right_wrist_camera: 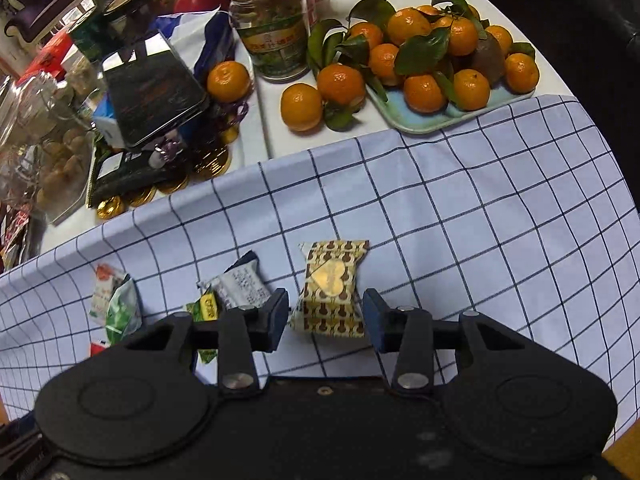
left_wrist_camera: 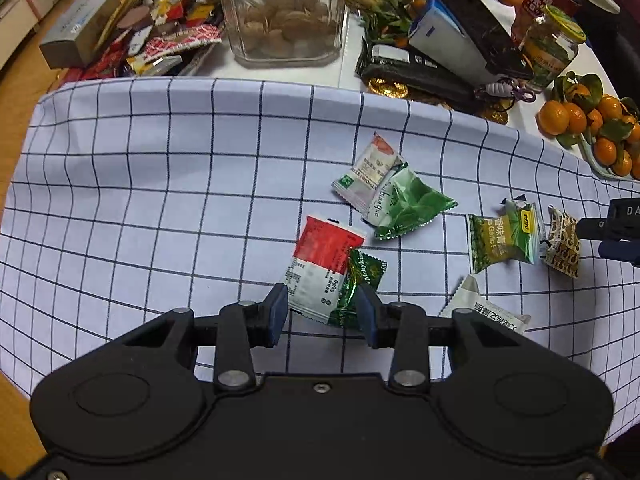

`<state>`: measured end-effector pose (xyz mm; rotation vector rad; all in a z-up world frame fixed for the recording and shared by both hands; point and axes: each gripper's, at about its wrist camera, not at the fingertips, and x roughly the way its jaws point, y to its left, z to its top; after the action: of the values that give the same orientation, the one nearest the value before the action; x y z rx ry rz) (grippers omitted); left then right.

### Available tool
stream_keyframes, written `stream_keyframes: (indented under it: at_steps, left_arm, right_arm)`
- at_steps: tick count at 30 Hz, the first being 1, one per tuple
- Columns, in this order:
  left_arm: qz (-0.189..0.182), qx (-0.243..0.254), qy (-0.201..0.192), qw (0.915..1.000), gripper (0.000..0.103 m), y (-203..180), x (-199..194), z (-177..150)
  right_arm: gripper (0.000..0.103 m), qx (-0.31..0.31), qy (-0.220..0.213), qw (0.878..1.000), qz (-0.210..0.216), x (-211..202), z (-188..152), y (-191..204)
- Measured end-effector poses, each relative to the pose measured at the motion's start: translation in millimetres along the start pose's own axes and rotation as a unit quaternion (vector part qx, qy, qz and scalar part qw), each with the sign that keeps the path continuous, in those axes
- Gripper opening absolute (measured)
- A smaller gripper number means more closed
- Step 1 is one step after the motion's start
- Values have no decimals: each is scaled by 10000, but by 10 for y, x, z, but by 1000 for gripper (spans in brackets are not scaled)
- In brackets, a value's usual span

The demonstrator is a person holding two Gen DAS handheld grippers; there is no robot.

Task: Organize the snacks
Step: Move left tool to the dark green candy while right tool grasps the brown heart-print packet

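Snack packets (left_wrist_camera: 404,196) lie scattered on the checked cloth (left_wrist_camera: 160,184), with a jar (left_wrist_camera: 286,12) and tangerines (right_wrist_camera: 432,52) behind it.

Right gripper (right_wrist_camera: 325,314) jaws open around gold-brown candy (right_wrist_camera: 330,290) on checked cloth (right_wrist_camera: 460,220).

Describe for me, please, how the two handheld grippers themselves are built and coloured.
Both look alike. The left gripper and right gripper each have a broad matte black body with two round raised discs, black linkage arms pinned with silver rivets, and two stubby black fingers faced with dark blue pads. No cables, hands or sleeves show. White lettering marks the right gripper's side in the left wrist view.
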<state>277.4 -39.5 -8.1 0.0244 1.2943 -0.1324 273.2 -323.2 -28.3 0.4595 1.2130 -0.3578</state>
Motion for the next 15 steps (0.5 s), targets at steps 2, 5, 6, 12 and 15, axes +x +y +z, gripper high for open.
stream_keyframes:
  at_steps: [2,5,6,12,15]
  left_arm:
    - [-75,20,93,9999,47,-23,37,0]
    - [-120,-30,81,9999,47,-36,43,8]
    - [-136,-36,79,9999,47,-38,48,15]
    - [-154,-150,120,9997,48,-36,119,57]
    - [-164,-214,165,9995,47,-50,168,61]
  right_arm:
    - [44,40,40,10000,-58,67,9,-17]
    - [44,31,55,9998,-188,171,21,-3]
    - [44,10,77,9997,-248,208,27,9]
    - [44,-268,171,9984,-464,383,14,153]
    - [43,-304,269,9977,-552,451,0,191]
